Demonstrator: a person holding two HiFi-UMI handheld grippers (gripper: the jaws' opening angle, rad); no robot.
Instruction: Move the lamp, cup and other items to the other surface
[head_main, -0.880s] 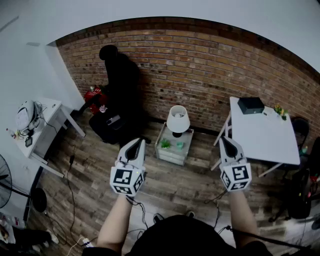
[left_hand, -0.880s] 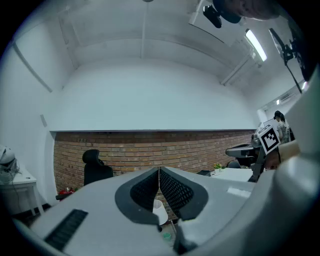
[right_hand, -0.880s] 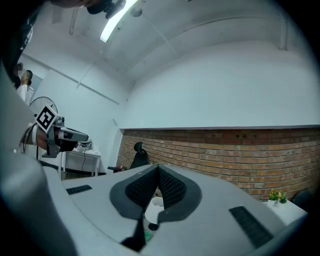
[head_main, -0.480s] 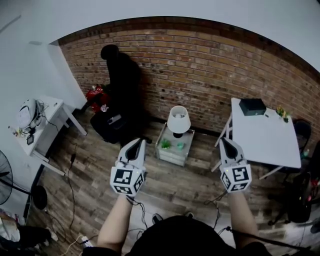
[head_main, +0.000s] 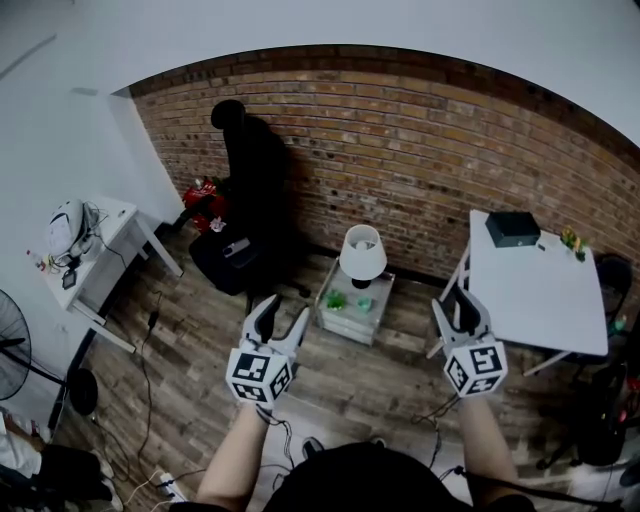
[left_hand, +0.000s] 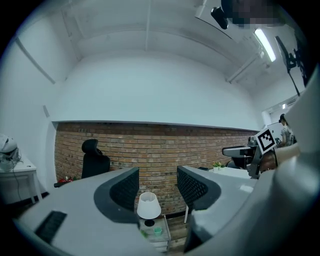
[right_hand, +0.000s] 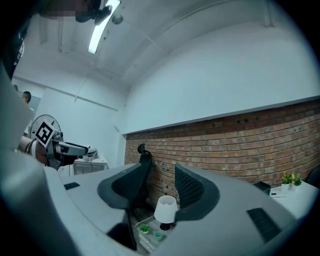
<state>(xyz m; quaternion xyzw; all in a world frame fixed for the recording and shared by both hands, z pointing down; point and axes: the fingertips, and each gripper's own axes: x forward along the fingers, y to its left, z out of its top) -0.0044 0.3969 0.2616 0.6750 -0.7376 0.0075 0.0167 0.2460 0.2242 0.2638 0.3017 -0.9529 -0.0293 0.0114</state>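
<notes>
1. left gripper (head_main: 283, 318): jaws apart, nothing between them; held near the low stand (head_main: 350, 322).
2. right gripper (head_main: 458, 305): jaws apart, empty; beside the near left corner of the white table (head_main: 540, 295).
3. lamp (head_main: 362, 252): upright on the low stand, by the far brick wall (head_main: 400, 150).
4. cup (head_main: 364, 304): green, on the stand beside the lamp base, right of a small plant (head_main: 336, 299).
5. black box (head_main: 512, 228): on the white table's far edge.
</notes>
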